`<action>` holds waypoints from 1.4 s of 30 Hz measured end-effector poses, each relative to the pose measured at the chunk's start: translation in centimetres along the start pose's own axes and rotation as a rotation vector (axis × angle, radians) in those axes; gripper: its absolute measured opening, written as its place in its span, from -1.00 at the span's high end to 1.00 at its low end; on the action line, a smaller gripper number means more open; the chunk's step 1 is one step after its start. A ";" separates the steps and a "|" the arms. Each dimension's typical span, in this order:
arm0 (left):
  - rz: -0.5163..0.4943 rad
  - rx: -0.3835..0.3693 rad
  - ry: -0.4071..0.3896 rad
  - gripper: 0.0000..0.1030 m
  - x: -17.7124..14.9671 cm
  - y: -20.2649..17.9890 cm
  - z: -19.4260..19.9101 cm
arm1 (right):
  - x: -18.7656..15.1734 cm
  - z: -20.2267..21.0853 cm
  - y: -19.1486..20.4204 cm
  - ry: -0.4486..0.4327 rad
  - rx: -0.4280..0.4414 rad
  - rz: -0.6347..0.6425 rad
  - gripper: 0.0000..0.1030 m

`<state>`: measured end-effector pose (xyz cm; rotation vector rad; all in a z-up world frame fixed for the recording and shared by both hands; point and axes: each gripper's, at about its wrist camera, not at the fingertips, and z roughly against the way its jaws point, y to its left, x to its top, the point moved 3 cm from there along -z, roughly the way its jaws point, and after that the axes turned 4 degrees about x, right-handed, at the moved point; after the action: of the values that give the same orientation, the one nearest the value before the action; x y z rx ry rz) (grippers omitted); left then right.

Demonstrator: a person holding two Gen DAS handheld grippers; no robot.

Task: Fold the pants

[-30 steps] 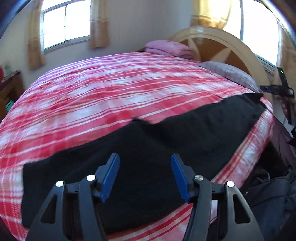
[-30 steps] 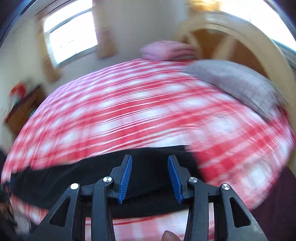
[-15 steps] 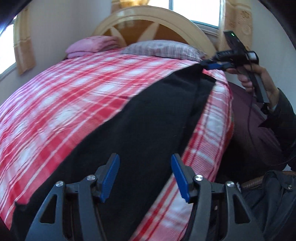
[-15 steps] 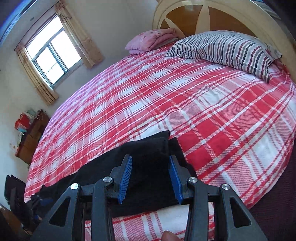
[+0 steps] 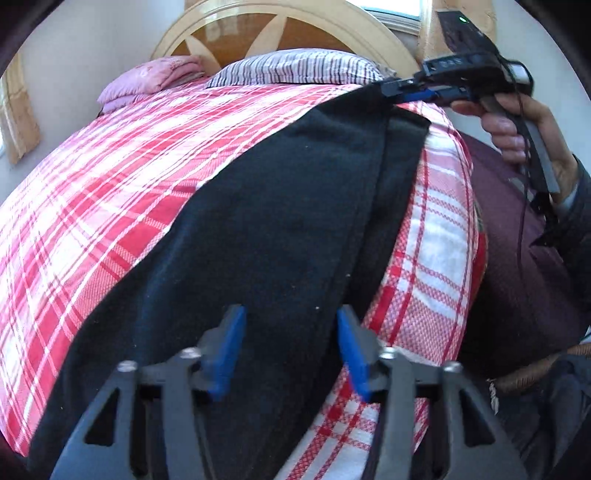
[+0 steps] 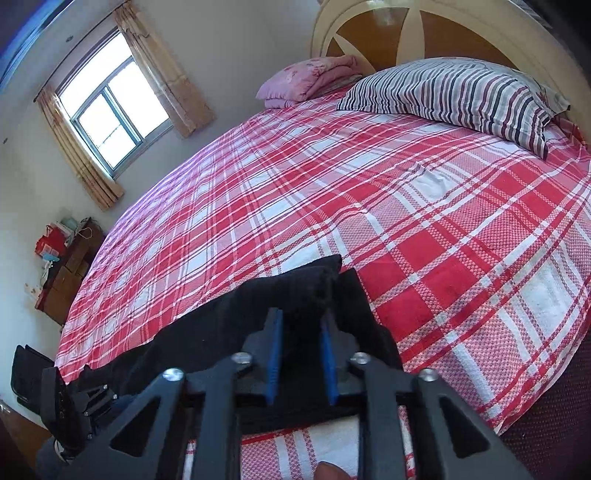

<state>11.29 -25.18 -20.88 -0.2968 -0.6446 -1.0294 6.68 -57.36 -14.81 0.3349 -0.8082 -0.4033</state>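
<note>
Lying along the near edge of the bed point(image 5: 110, 206), the black pants point(image 5: 266, 229) show no brand, label or writing that can be read, and nothing else in either view carries legible text. In the left wrist view their long axis runs from the lower left of the frame up to the upper right, where one end reaches the right gripper point(image 5: 406, 94) beside the striped pillow point(image 5: 295, 66); a lengthwise fold line runs down the right part of the cloth, with a narrower strip lying alongside it toward the bed's edge. The left gripper point(image 5: 290, 350) sits at the bottom centre of that frame, its blue fingers point(image 5: 229, 350) apart and closing, with the dark cloth lying below and between them; the pads do not press on it. In the right wrist view the pants stretch from the lower left of the frame toward the centre, ending in a raised corner just above the right gripper's fingers point(image 6: 275, 354). Those fingers are drawn close and closing, clamped on a bunched ridge of the black cloth that stands up between the pads. A hand point(image 5: 517, 125) at the upper right of the left wrist view holds the right gripper's handle. The red-and-white plaid sheet point(image 6: 406, 206) is bare beyond the pants, with a folded pink blanket point(image 6: 306, 81) by the headboard point(image 6: 369, 33).
</note>
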 end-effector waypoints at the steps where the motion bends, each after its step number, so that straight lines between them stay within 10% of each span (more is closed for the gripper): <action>1: -0.017 0.014 0.002 0.33 -0.1 -0.2 0.1 | 0.0 -0.1 -0.1 0.002 -0.001 -0.001 0.74; 4: -0.027 0.035 -0.004 0.80 0.3 0.0 -0.2 | 0.1 -0.4 0.1 -0.007 0.000 0.005 0.87; 7: 0.011 0.023 -0.039 0.86 0.8 1.0 0.6 | 1.0 -0.4 0.8 -0.022 -0.003 0.024 0.88; 18: 0.240 -0.079 -0.176 0.87 1.9 6.5 4.1 | 6.5 2.9 7.6 -0.215 0.148 0.200 0.89; 30: 0.063 -0.146 -0.028 0.87 -2.1 0.8 -0.2 | -3.7 1.7 -2.4 0.037 -0.022 0.076 0.86; 35: 0.087 -0.161 -0.035 0.87 -1.2 1.2 0.0 | -2.2 3.5 -2.4 -0.046 -0.084 0.073 0.30; 42: 0.107 -0.165 -0.071 0.87 -1.5 1.2 0.8 | 1.4 2.1 -1.3 -0.062 -0.027 0.043 0.28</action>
<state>11.48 -23.14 -21.09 -0.5091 -0.6020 -0.9742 5.63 -59.46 -13.15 0.2802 -0.8688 -0.3854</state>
